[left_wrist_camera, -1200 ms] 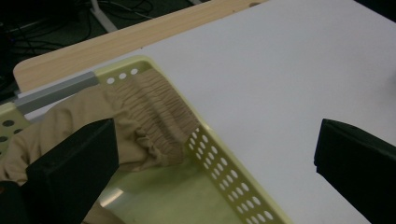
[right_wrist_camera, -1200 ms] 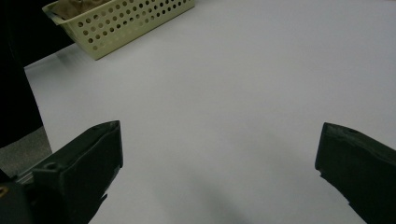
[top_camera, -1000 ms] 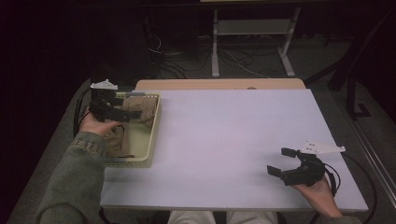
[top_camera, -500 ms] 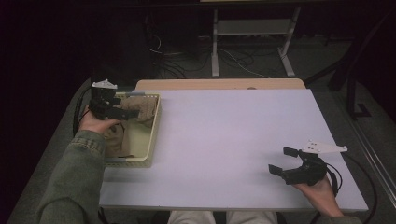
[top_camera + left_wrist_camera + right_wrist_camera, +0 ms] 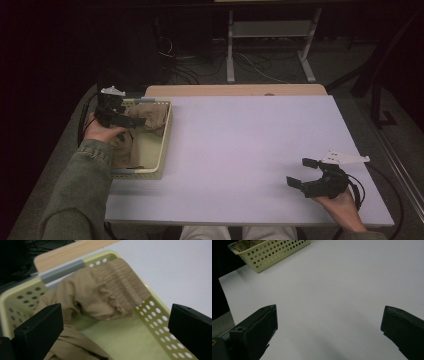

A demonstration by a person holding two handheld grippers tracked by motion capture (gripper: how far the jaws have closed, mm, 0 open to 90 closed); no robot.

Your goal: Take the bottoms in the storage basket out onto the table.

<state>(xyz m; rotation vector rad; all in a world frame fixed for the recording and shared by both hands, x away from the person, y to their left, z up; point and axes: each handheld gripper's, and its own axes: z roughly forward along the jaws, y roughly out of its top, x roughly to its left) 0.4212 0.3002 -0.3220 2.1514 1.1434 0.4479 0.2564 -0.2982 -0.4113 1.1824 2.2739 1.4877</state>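
1. Table [image 5: 250, 150]: bare white top; basket [image 5: 165, 135] stood at its left edge.
2. Basket: held tan cloth [image 5: 105, 295], bunched at far end.
3. Left gripper [image 5: 131, 120]: had crept toward cloth; jaws apart, nothing gripped; pickup likely next.
4. Right gripper [image 5: 306, 172]: barely moved, jaws apart, idle.

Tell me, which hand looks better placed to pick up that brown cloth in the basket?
Likely the left. The left gripper hangs over the yellow basket, jaws open toward the tan cloth. The right gripper sits open over bare table, far across from it.
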